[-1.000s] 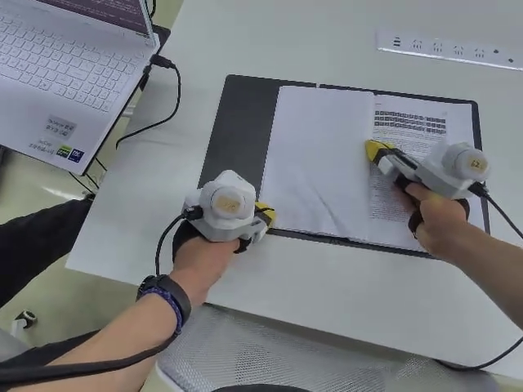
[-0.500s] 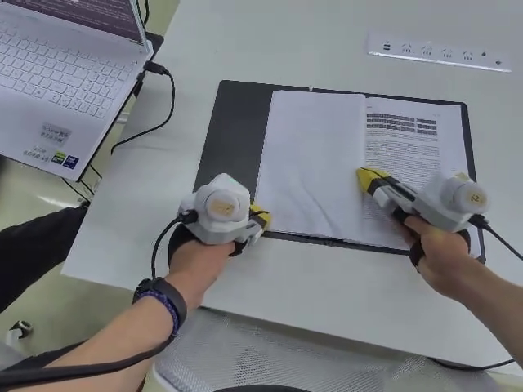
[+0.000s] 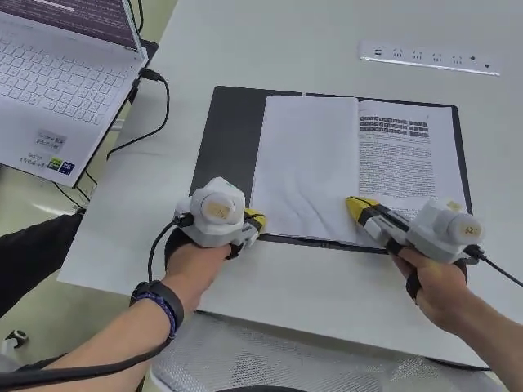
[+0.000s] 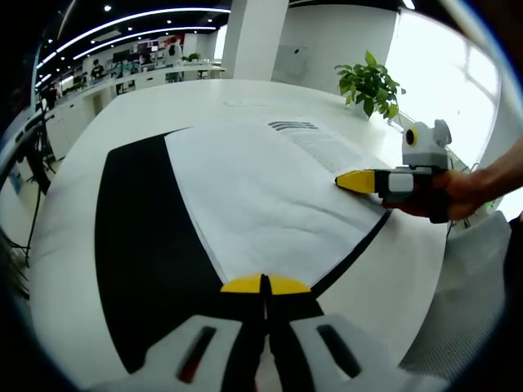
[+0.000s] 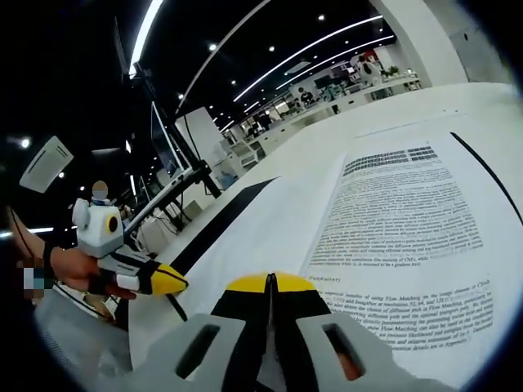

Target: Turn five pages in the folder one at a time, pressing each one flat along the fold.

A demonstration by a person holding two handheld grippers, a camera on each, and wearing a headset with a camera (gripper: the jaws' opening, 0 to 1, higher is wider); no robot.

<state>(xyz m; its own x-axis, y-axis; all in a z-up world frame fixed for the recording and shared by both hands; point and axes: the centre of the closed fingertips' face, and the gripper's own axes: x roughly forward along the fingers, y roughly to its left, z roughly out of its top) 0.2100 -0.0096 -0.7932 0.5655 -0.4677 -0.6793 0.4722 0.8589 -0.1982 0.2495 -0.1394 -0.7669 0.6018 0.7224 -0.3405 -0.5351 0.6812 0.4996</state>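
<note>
Looking at your table (image 3: 270, 41): white, and it carries everything below.
Laptop (image 3: 57, 73): open at the far left, with a black cable (image 3: 163, 102) curling from its side toward the folder.
Folder (image 3: 225, 139): black, lying open and flat in front of you, in the middle of the table.
Pages: a blank sheet (image 3: 306, 155) lies left of the fold and a printed sheet (image 3: 400, 155) lies right of it.
Power strip (image 3: 429, 57): beyond the folder, well apart from it.
Left gripper (image 3: 255, 219): your jaws are pressed together at the folder's near edge, just beside the blank sheet's near left corner.
Right gripper (image 3: 355, 204): your jaws are closed tip to tip, gripping nothing, and rest on the lower part of the fold.
</note>
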